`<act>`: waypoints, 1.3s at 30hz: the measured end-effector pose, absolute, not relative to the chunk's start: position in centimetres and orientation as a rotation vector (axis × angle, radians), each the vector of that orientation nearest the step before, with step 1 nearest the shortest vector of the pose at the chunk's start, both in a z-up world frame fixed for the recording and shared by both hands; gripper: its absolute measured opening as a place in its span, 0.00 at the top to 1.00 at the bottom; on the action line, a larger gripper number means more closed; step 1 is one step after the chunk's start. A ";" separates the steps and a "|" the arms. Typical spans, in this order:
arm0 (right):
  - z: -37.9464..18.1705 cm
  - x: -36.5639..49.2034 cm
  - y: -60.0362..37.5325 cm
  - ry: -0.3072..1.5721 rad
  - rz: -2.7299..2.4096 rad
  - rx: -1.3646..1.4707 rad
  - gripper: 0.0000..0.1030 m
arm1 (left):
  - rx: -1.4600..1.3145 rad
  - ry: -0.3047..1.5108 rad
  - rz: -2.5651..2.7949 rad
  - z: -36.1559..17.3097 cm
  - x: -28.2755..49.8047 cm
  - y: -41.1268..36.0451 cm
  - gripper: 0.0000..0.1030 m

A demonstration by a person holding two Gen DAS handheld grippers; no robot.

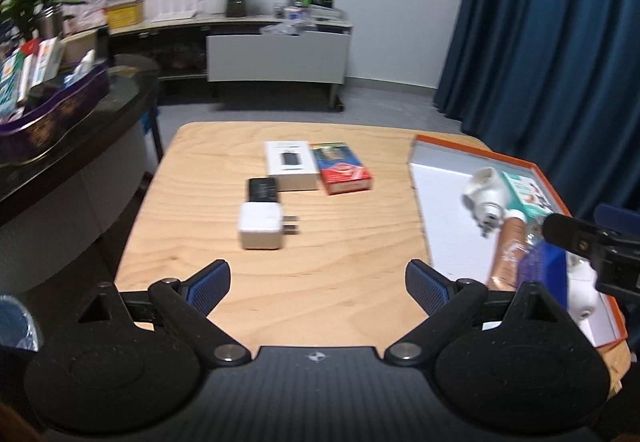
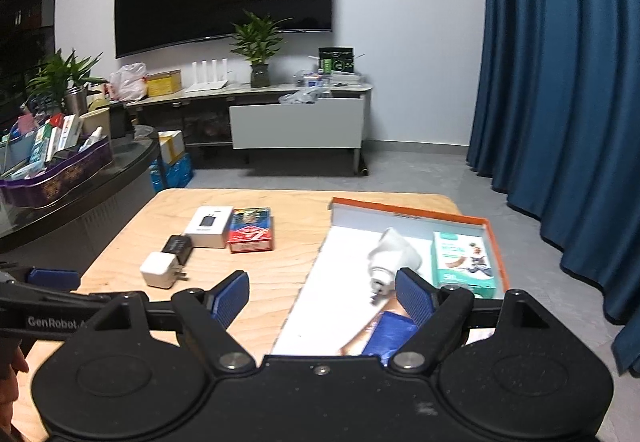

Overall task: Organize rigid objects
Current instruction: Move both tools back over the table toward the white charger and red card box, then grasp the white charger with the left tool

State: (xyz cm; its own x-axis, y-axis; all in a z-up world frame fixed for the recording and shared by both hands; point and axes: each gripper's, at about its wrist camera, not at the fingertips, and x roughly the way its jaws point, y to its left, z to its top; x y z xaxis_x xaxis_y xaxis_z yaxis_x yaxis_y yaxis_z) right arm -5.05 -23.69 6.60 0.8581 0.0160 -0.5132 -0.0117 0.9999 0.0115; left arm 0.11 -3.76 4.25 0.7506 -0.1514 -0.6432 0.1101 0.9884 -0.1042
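Observation:
On the wooden table (image 1: 320, 282) lie a white charger (image 1: 259, 226) with prongs, a black adapter (image 1: 262, 189), a white box (image 1: 290, 164) and a red card box (image 1: 341, 168). An orange-rimmed tray (image 1: 448, 238) on the right holds a white plastic part (image 1: 486, 198), a teal box (image 1: 528, 192), a tan tube and a blue item. My left gripper (image 1: 318, 284) is open and empty, short of the charger. My right gripper (image 2: 322, 296) is open and empty over the tray's near left edge (image 2: 308, 274); the charger also shows in the right wrist view (image 2: 160, 269).
A dark curved counter (image 1: 80, 146) with a purple basket of boxes stands left of the table. A low cabinet with plants and a wall screen are behind. A blue curtain (image 1: 552, 42) hangs on the right.

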 end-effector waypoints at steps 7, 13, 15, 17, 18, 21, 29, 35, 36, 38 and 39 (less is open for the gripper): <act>5.9 -4.3 -22.6 0.548 0.051 -0.006 0.08 | -0.082 0.726 -0.079 2.9 1.2 -1.9 0.06; 5.2 -3.3 -22.3 0.558 0.073 -0.005 0.08 | -0.070 0.740 -0.056 1.5 3.5 -1.0 0.06; 5.0 -3.0 -22.3 0.564 0.080 -0.004 0.08 | -0.057 0.748 -0.058 0.9 4.5 -1.0 0.06; 4.8 -2.5 -22.2 0.567 0.082 -0.005 0.08 | -0.046 0.751 -0.060 0.4 5.5 -1.1 0.06; 4.7 -2.3 -22.2 0.570 0.083 -0.005 0.08 | -0.045 0.749 -0.064 0.1 5.9 -1.2 0.05; 4.3 -1.5 -22.2 0.580 0.087 -0.006 0.08 | -0.036 0.747 -0.060 -0.8 7.2 -1.5 0.04; 3.6 0.9 -22.2 0.603 0.089 -0.001 0.08 | -0.036 0.751 -0.042 -2.6 10.0 -1.2 0.08; 3.1 2.8 -22.0 0.620 0.088 0.018 0.08 | 0.025 0.699 -0.091 -2.4 10.3 -1.3 0.40; 3.0 3.1 -21.9 0.622 0.090 0.016 0.08 | 0.036 0.695 -0.106 -2.4 10.3 -1.4 0.49; 2.9 3.7 -21.6 0.628 0.093 0.010 0.08 | 0.035 0.690 -0.122 -2.4 10.2 -1.3 0.48; 2.8 4.1 -21.5 0.631 0.096 0.008 0.08 | 0.034 0.687 -0.127 -2.4 10.0 -1.2 0.48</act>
State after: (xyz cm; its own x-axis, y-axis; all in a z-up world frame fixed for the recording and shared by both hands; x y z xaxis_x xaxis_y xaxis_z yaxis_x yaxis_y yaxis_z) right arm 4.05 -21.46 2.84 0.8031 0.0924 -0.5887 -0.0877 0.9955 0.0367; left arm 10.04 -1.15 -2.41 0.7659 -0.1060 -0.6341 0.1285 0.9917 -0.0106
